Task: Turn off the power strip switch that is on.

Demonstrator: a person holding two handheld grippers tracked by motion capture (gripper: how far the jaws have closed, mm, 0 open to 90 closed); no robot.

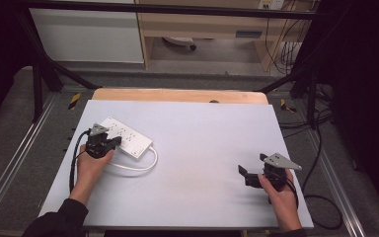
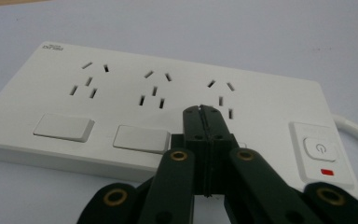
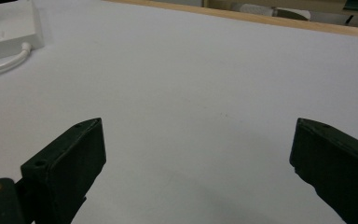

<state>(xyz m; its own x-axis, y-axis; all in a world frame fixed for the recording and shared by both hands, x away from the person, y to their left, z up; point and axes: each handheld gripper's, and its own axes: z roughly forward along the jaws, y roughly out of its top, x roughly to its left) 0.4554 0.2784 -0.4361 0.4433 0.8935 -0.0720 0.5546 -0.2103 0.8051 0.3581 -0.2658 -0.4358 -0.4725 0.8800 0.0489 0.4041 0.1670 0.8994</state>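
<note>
A white power strip (image 1: pixel 126 135) lies on the left part of the table; its white cable (image 1: pixel 137 167) loops off toward the middle. My left gripper (image 1: pixel 114 141) is shut, jaws pressed together with nothing between them, its tip over the strip's near edge. In the left gripper view the closed tips (image 2: pixel 202 110) sit above the third switch, between a white rocker switch (image 2: pixel 140 138) and the power button (image 2: pixel 320 149) with a red light (image 2: pixel 327 172). My right gripper (image 1: pixel 244 175) stands open above bare table at the right, jaws wide apart (image 3: pixel 196 140).
The table top (image 1: pixel 202 143) is covered by a pale blue sheet with a wooden edge (image 1: pixel 177 95) at the back. Black frame bars and floor cables (image 1: pixel 321 197) surround the table. The power strip's corner (image 3: pixel 9 28) appears far left in the right gripper view.
</note>
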